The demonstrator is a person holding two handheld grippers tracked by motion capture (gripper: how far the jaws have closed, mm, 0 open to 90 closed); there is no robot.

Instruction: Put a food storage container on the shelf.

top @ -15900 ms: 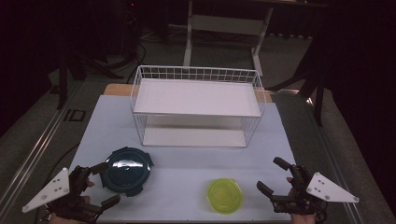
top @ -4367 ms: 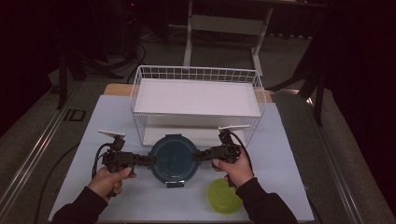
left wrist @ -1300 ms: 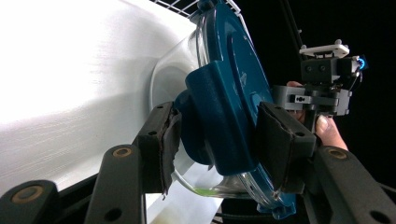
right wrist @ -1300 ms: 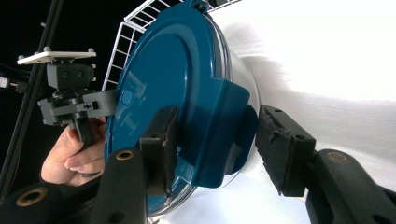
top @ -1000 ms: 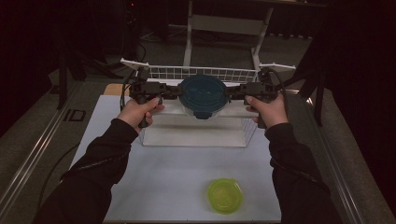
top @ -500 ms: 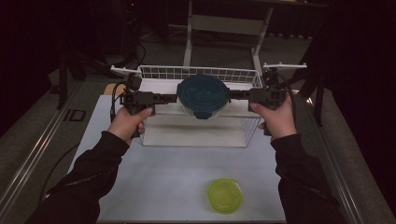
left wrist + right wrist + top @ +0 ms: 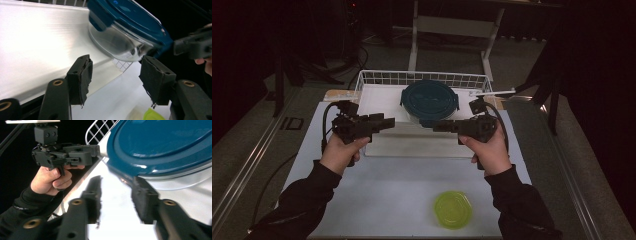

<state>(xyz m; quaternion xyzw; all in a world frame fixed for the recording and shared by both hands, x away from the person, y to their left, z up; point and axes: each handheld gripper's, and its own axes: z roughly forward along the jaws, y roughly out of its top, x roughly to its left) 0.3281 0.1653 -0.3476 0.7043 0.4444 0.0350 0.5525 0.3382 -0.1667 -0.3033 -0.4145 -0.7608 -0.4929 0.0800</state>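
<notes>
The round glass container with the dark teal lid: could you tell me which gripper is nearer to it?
Right. The right gripper has its open jaws just below the round glass container with the dark teal lid; the left gripper, also open, sits farther off to its left.

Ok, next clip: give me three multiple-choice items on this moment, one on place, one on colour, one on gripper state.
1. Where is the lidded bowl?
A. on the white shelf in the wire basket
B. on the table beside the small lid
C. held in the air

2. What colour is the small lid on the table?
A. red
B. yellow-green
C. white

3. How are the left gripper and the right gripper?
A. both shut on the bowl
B. one open, one shut
C. both open, holding nothing

A: the bowl rests on the shelf. B: the high view shows it. C: each gripper view shows its jaws apart, short of the bowl.
</notes>
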